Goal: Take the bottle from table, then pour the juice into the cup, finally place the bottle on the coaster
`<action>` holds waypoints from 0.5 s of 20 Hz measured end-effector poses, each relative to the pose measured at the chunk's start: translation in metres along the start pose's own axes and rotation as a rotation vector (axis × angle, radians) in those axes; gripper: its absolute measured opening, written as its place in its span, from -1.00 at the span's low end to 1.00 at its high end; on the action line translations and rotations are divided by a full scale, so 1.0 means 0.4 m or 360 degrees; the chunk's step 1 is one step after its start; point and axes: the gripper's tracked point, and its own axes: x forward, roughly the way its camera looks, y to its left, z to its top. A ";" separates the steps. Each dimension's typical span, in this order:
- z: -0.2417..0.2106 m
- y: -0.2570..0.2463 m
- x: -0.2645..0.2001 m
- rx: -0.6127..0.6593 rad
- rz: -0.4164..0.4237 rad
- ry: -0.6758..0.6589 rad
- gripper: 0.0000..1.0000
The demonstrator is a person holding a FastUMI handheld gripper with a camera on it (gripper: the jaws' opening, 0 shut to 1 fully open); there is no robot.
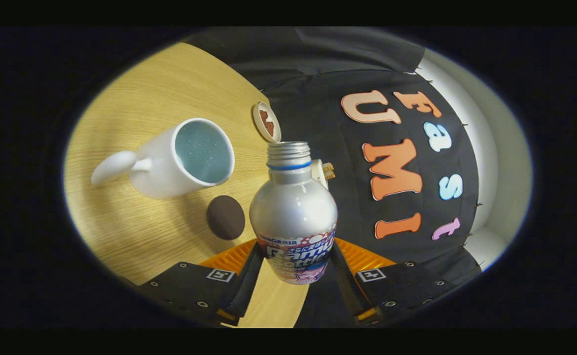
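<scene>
My gripper is shut on a silver metal bottle; both fingers press on its labelled lower body. The bottle's open threaded neck with a blue ring points away from me, and the whole view is rolled over, so the bottle is tilted. A white mug with a pale blue inside stands on the wooden table, left of the bottle's neck, its handle away from the bottle. A round dark brown coaster lies on the table between the mug and the bottle's body.
A small round dish with something brown in it sits near the table's edge beyond the bottle's mouth. A small white and tan object shows just behind the bottle's shoulder. The booth's black cloth wall lies past the table edge.
</scene>
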 end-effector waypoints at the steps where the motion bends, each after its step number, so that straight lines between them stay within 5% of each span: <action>1: 0.002 -0.001 -0.002 -0.0035 -0.0003 -0.0002 0.50; 10: -0.001 0.000 0.005 -0.0242 0.0005 -0.0001 0.50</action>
